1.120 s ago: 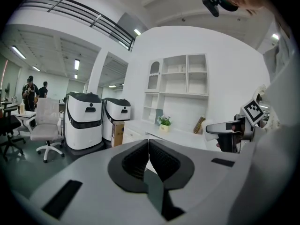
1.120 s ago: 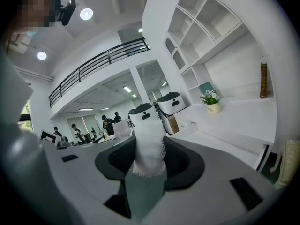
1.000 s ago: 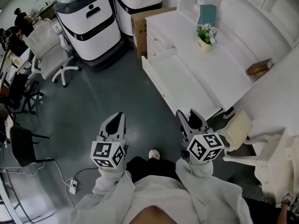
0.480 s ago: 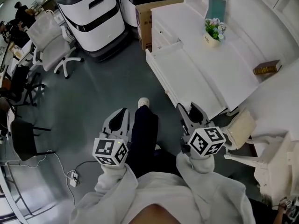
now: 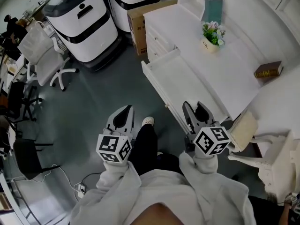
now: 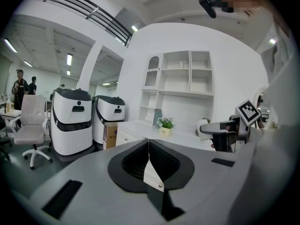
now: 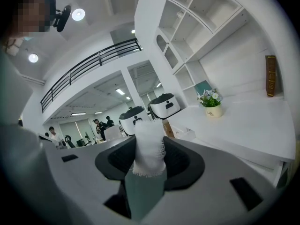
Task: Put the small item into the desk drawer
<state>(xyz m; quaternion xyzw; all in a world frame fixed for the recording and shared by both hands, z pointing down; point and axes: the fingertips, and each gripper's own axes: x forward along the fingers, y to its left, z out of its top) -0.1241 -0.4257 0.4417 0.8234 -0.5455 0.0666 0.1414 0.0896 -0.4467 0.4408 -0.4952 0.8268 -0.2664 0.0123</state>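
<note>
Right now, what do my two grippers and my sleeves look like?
The left gripper and right gripper match: pale grey bodies tapering to two jaws, with a black lining around the jaw recess. Each carries a white cube printed with black square markers, the left cube and the right cube. The left sleeve and right sleeve are loose and white. No cables show on them.

1. A white tabletop [image 5: 234, 55] is seen at the upper right.
2. A pot of flowers [image 5: 212, 36] is set on it near the back, and a brown book [image 5: 268, 71] is laid well apart, to the right.
3. A drawer [image 5: 187, 86] is pulled out below its front edge.
4. On the grey floor [image 5: 93, 102], a cardboard box [image 5: 138, 18] is stood against the desk's end, a white-and-black machine [image 5: 84, 25] just beside it and a white office chair [image 5: 42, 55] further left.
</note>
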